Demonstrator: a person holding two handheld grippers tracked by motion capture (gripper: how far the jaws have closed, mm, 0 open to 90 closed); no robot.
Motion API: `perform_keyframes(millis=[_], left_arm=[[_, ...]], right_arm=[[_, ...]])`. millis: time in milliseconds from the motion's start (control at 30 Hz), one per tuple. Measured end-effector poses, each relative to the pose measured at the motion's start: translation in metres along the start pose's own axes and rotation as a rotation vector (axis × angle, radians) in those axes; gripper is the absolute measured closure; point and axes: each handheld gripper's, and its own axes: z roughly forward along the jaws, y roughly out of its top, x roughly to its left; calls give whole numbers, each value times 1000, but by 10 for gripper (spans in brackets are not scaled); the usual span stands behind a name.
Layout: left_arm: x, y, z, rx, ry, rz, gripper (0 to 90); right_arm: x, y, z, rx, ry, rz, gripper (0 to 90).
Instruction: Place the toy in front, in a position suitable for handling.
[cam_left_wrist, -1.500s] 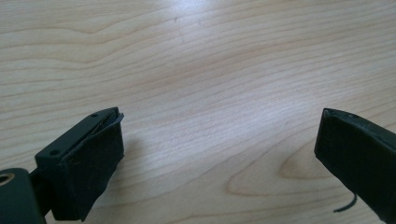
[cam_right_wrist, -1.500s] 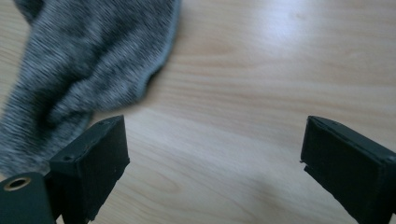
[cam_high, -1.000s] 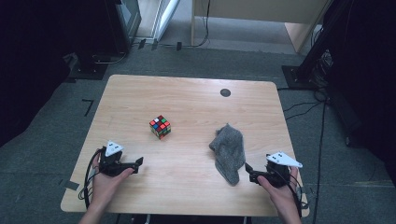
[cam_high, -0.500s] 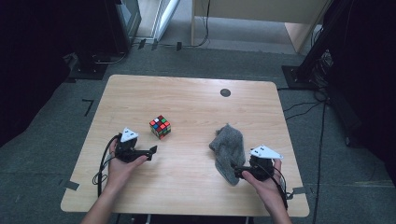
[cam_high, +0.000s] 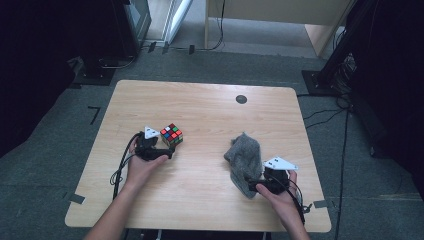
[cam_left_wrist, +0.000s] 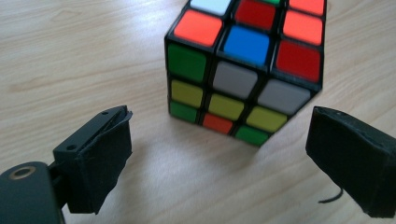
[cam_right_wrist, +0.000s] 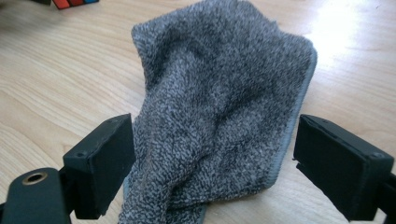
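Now left gripper (cam_left_wrist: 219, 154) spread wide, cube (cam_left_wrist: 245, 70) just ahead, untouched. Right gripper (cam_right_wrist: 212, 163) just closing slightly (2 jaws flank grey cloth (cam_right_wrist: 219, 102), not yet clamped).

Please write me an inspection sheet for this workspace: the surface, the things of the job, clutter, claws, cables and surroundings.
Surface: wooden table, light, with a small dark round spot near the far edge.
Job's things: puzzle cube, mixed colours, standing on the table; grey cloth, crumpled.
Clutter: nothing seen.
Claws: left claw open, cube just ahead of the jaws, not touched; right claw jaws have just been closing a little, the cloth's near end lies between them, the right pad is apart from it.
Cables: black cable loops from the left claw across the table edge; more cables on the floor at right.
Surroundings: grey carpet floor, dark stands, tape marks.
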Motion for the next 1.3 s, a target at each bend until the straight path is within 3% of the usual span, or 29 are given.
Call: perform_keyframes(millis=[200,333,633,900,1067,1167,1300], left_arm=[[-2,10,12,18,6,19,75],[-6,12,11,-17,28,31,139],[-23,2,10,-7,27,79,148],[-19,8,16,0,57,56,153],[-20,12,25,29,55,89,158],[-17,12,26,24,37,75,215],[-19,12,25,6,35,101,335]], right_arm=[[5,-4,6,21,17,-10,122],[6,-5,7,24,22,-16,122],[5,-6,7,27,24,-13,124],[7,-6,8,25,25,-15,125],[10,-5,9,25,35,-17,126],[10,-5,9,23,37,-11,128],[9,-4,8,15,39,-6,128]])
